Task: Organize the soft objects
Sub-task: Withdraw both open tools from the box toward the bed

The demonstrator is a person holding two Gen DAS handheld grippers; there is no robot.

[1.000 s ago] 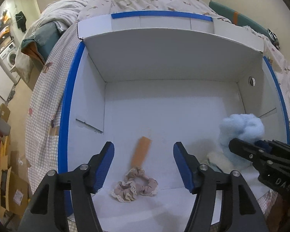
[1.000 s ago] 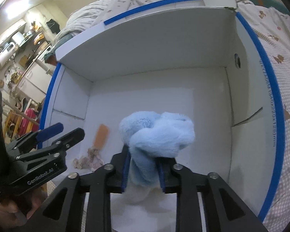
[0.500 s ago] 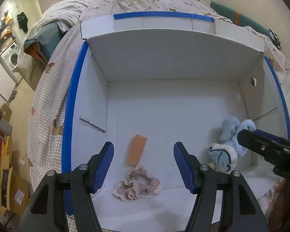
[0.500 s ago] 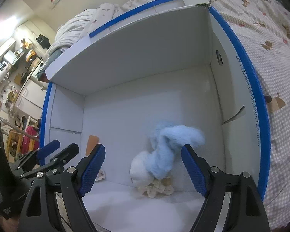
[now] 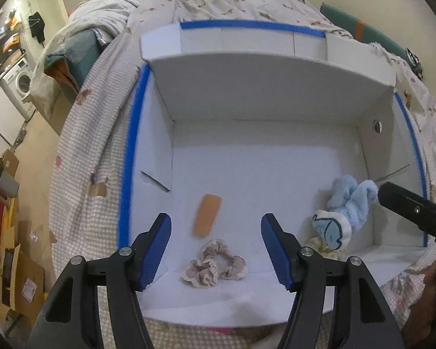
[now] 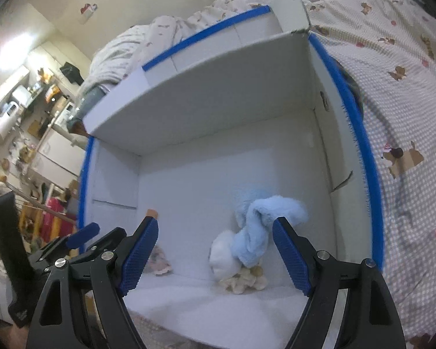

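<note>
White box [image 5: 264, 110] w/ blue-taped edges sits on a bed. Inside: 1 pink scrunchie [image 5: 215, 264] near front, 1 fuzzy blue sock [image 5: 348, 200] at right-front corner, lying on 1 cream scrunchie [image 6: 244, 279], 1 tan tape strip [image 5: 207, 214] on floor. 2 grippers: left gripper [image 5: 216, 247] spread wide, nothing between pads, above pink scrunchie; right gripper [image 6: 215, 250] also spread, empty, sock just beyond its tips. Cream scrunchie mostly hidden under sock. In right view, the pink one is blurred & half blocked by a finger.
</note>
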